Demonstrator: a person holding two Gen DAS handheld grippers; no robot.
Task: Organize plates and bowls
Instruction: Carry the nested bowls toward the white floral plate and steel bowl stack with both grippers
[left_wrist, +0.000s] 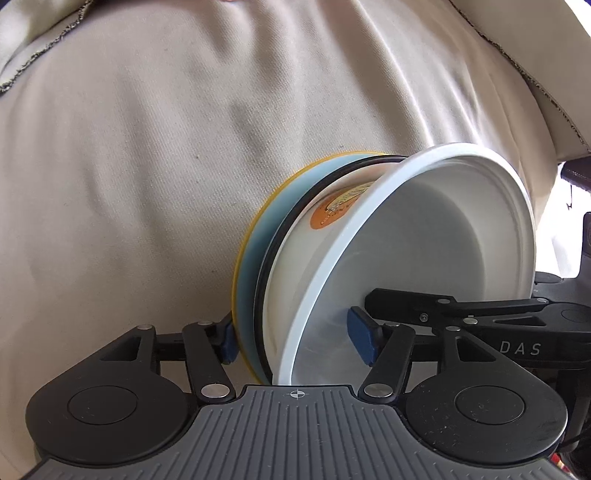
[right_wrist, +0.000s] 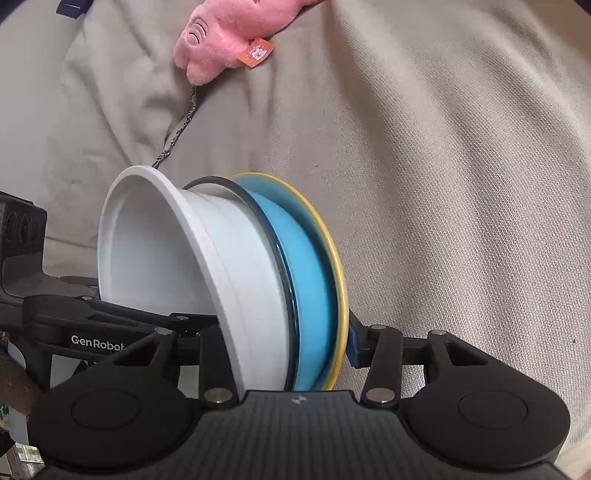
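A stack of dishes is held on edge above a beige cloth: a white bowl (left_wrist: 424, 236) nested in a white bowl with a dark rim and orange sticker (left_wrist: 332, 210), on a blue plate with a yellow rim (left_wrist: 255, 243). My left gripper (left_wrist: 295, 339) is shut on the stack, one blue pad under the plate, the other inside the white bowl. My right gripper (right_wrist: 288, 347) is shut on the same stack from the other side; there the white bowl (right_wrist: 147, 258), dark-rimmed bowl (right_wrist: 258, 273) and blue plate (right_wrist: 310, 280) show.
Wrinkled beige cloth (left_wrist: 147, 147) covers the surface below in both views. A pink plush toy (right_wrist: 225, 33) with an orange tag lies at the far edge. A frayed cloth hem (left_wrist: 535, 81) runs along the right.
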